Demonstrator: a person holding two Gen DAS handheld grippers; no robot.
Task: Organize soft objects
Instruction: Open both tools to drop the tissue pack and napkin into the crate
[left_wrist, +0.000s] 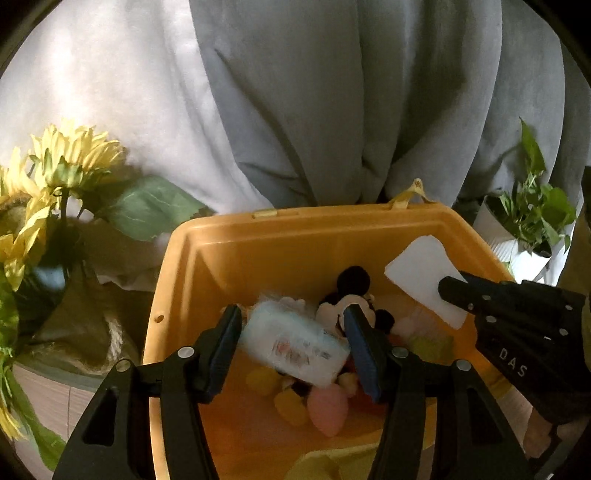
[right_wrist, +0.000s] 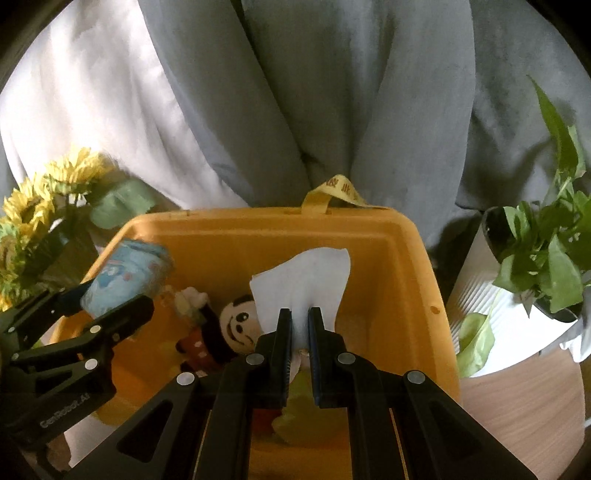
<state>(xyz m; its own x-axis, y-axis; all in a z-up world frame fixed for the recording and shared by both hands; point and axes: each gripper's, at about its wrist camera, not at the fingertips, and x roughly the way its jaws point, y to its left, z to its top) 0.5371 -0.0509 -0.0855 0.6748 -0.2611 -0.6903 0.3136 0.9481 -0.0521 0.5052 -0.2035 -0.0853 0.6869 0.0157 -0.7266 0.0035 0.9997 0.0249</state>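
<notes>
A yellow plastic bin fills the lower middle of both views. A mouse plush and small pink and yellow soft toys lie inside it. My left gripper hangs over the bin's left side, its pads against the ends of a light-blue tissue pack held tilted in the air. Over the bin's right side, my right gripper is shut on a white tissue sheet that fans out above its fingertips.
Artificial sunflowers stand close to the bin's left. A leafy plant in a white ribbed pot stands at its right on a wooden surface. Grey and white curtains hang right behind the bin.
</notes>
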